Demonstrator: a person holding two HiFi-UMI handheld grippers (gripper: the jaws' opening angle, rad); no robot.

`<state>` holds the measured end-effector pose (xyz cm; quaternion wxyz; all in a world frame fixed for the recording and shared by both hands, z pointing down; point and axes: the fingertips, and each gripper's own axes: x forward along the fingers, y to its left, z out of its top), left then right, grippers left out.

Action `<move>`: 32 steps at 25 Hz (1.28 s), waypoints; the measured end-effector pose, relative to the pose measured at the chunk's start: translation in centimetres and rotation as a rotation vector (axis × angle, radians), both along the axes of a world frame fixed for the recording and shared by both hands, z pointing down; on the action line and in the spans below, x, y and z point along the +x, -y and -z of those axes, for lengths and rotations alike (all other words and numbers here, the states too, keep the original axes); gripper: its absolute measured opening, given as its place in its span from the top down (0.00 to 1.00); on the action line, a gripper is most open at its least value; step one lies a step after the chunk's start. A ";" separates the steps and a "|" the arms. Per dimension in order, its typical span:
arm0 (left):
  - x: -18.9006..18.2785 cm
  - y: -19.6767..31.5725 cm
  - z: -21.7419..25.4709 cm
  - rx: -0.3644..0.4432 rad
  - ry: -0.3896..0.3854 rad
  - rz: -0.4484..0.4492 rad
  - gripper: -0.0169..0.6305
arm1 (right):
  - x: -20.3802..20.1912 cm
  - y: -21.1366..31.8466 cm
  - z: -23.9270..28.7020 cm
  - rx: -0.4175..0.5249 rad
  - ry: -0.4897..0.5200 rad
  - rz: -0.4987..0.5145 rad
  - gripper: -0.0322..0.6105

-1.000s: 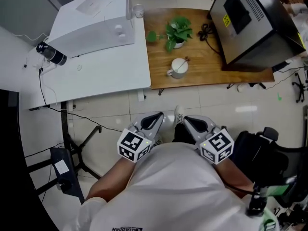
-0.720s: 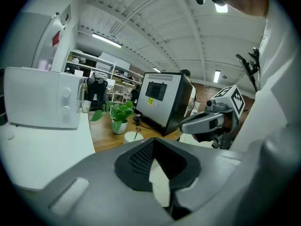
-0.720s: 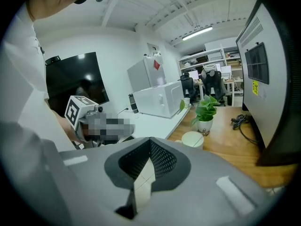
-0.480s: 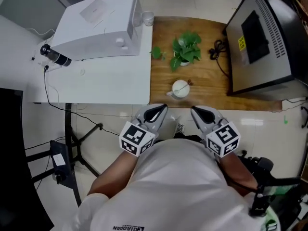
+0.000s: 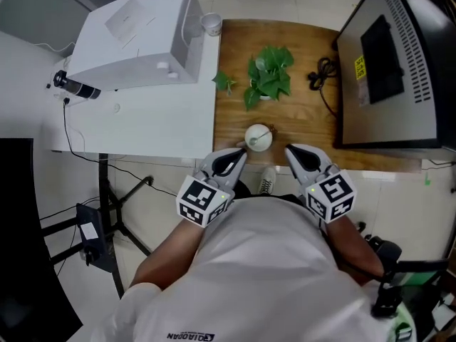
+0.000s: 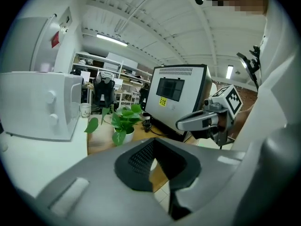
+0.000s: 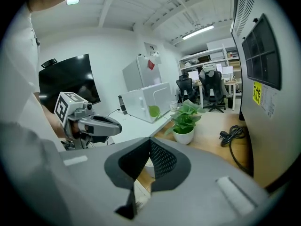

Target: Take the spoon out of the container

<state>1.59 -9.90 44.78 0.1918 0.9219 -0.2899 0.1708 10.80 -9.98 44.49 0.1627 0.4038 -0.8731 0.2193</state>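
Forearms bent close to the chest, left gripper [image 5: 239,157] and right gripper [image 5: 291,151] point forward, jaws pressed together, empty. Just ahead, between their tips, the white container [image 5: 258,140] holds the spoon [image 5: 259,133].

1 container [image 5: 250,144], 1 spoon [image 5: 261,132], 1 potted plant [image 5: 267,78], 1 paper cup [image 5: 211,24], 1 cable [image 5: 324,70]

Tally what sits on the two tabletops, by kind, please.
Potted plant: 1
White container: 1
Spoon: 1
Small cup: 1
Black cable: 1
Grey machine: 1
White appliance: 1
Black cylindrical device: 1
Total: 8
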 end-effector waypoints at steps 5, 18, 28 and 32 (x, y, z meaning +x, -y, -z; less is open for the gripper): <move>-0.3 1.1 -0.6 -0.029 0.007 -0.030 0.97 | -0.4 1.0 -1.1 -0.034 -0.012 -0.027 0.93; -1.9 2.5 -3.3 -0.096 0.010 -0.076 0.97 | -1.8 4.5 -4.4 -0.042 -0.102 -0.048 0.83; -2.1 2.9 -5.1 -0.150 0.018 -0.081 0.97 | -1.5 7.0 -8.0 -0.113 -0.093 -0.072 0.79; -1.7 2.9 -5.4 -0.166 0.010 -0.086 0.97 | -1.7 7.1 -9.0 -0.140 -0.088 -0.059 0.79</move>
